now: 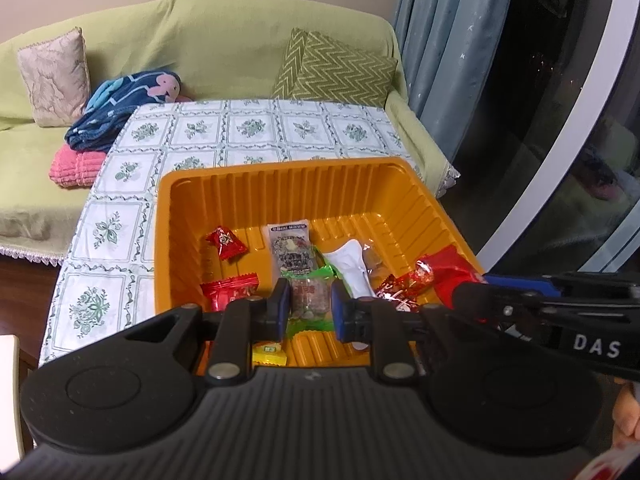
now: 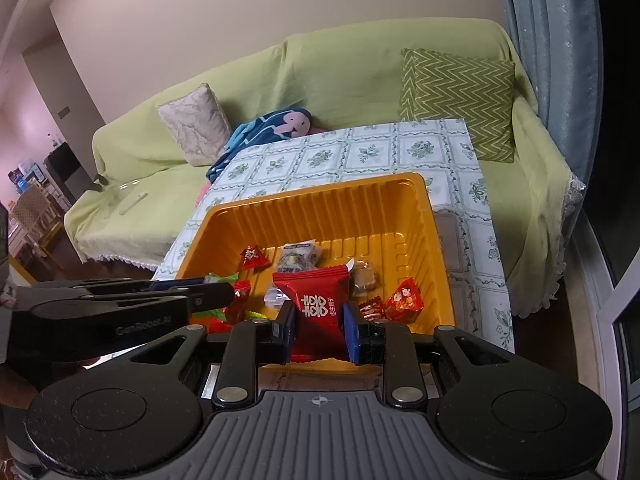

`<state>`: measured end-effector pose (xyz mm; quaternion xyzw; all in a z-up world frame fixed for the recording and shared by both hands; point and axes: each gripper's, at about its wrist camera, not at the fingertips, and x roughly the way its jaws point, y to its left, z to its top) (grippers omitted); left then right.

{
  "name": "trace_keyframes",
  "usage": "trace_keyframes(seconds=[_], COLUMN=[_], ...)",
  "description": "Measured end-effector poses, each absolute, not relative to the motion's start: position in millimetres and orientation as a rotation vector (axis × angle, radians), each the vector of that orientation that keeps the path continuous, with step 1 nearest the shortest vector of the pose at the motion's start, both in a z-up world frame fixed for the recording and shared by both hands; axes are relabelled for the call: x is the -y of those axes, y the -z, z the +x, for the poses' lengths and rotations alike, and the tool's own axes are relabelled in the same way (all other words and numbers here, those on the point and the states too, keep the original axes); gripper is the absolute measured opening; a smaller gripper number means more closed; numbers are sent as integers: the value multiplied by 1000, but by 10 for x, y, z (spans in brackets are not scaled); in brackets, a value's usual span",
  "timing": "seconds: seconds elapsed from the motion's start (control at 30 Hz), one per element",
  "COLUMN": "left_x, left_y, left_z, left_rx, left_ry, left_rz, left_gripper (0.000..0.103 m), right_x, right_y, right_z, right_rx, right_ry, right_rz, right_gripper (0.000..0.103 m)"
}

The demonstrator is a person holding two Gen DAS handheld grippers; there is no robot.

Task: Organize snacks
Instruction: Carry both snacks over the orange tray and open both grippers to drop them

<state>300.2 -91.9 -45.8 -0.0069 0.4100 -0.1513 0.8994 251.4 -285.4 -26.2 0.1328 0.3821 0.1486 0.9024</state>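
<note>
An orange plastic tray (image 1: 280, 184) sits on the flowered tablecloth and holds several wrapped snacks. My left gripper (image 1: 309, 306) is shut on a green-edged clear snack packet (image 1: 310, 294) just above the tray's near part. My right gripper (image 2: 319, 322) is shut on a red packet with white characters (image 2: 316, 300) over the tray's (image 2: 320, 196) near edge. In the tray lie a red candy (image 1: 225, 242), a dark printed packet (image 1: 291, 250), a white packet (image 1: 354, 266) and more red candies (image 2: 404, 300). The right gripper shows at the right of the left wrist view (image 1: 472, 294).
The table (image 1: 248, 128) stands against a green-covered sofa (image 1: 200, 40) with cushions (image 1: 340, 68) and a folded blue blanket (image 1: 120, 108). A curtain and dark glass door (image 1: 540, 80) are on the right. A yellow candy (image 1: 270, 354) lies at the tray's near edge.
</note>
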Motion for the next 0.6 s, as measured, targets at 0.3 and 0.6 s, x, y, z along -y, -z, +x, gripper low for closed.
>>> trace_keyframes(seconds=[0.3, 0.6], left_x=[956, 721], left_y=[577, 482], left_z=[3121, 3118], left_rx=[-887, -882], left_ry=[320, 286], left_rz=[-26, -67], left_gripper=[20, 23], right_x=[2933, 3000], right_y=[295, 280], right_z=[2572, 2623], right_rx=[-797, -788], right_ry=[-291, -289], right_rz=[292, 315], right_gripper=[26, 26])
